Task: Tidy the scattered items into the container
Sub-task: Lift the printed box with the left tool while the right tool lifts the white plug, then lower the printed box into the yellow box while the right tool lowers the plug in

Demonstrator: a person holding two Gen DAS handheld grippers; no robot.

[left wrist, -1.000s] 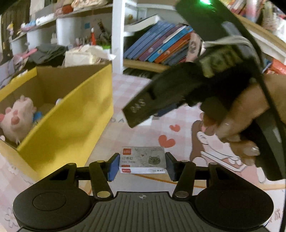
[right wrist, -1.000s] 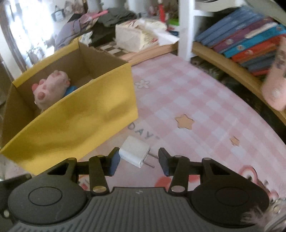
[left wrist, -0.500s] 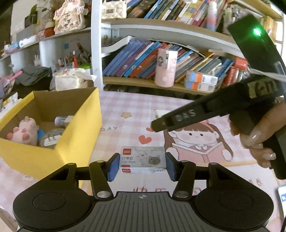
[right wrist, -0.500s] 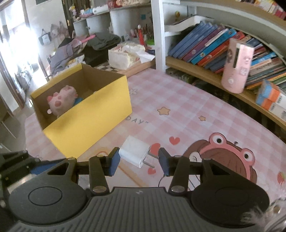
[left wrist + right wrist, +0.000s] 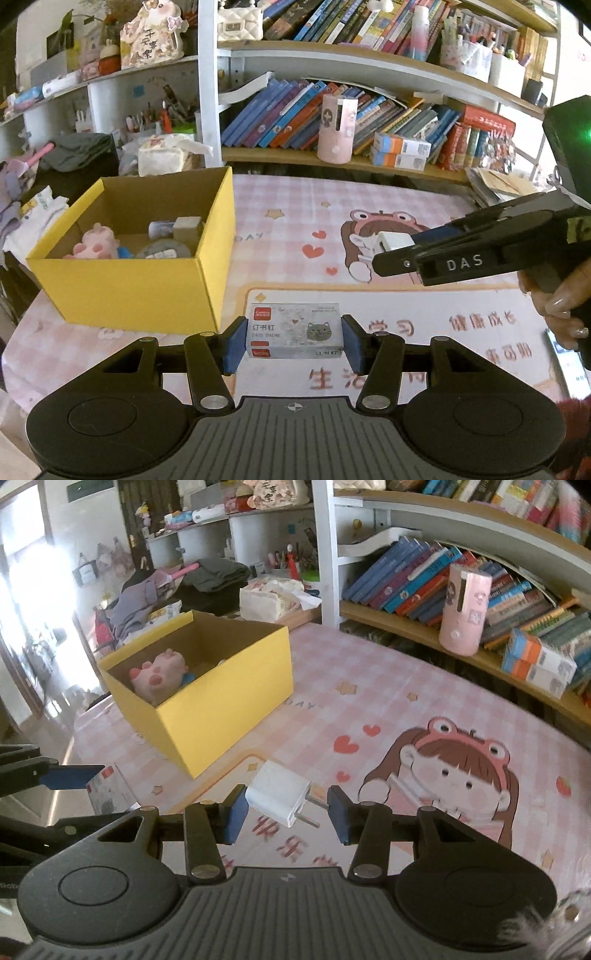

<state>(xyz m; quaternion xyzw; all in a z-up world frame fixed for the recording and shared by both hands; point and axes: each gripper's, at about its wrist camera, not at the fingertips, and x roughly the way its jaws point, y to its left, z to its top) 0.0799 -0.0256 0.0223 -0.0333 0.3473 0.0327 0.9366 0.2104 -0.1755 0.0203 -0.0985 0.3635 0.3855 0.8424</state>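
Pink cartoon tablecloth (image 5: pixel 369 206), bookshelves (image 5: pixel 332 92) behind (cluttered); left jaws clamp staple box (image 5: pixel 294 335), right jaws clamp charger (image 5: pixel 280 792).

"订书钉" and "24/6" on the staple box (image 5: pixel 294 330) at lower centre, a red brand tag at its corner too small to read, "DAS" in white on the right gripper (image 5: pixel 384 254) at right, "DAY" on the mat (image 5: pixel 369 206) beside the yellow box (image 5: pixel 147 288), "健康成长" in red at the mat's lower right
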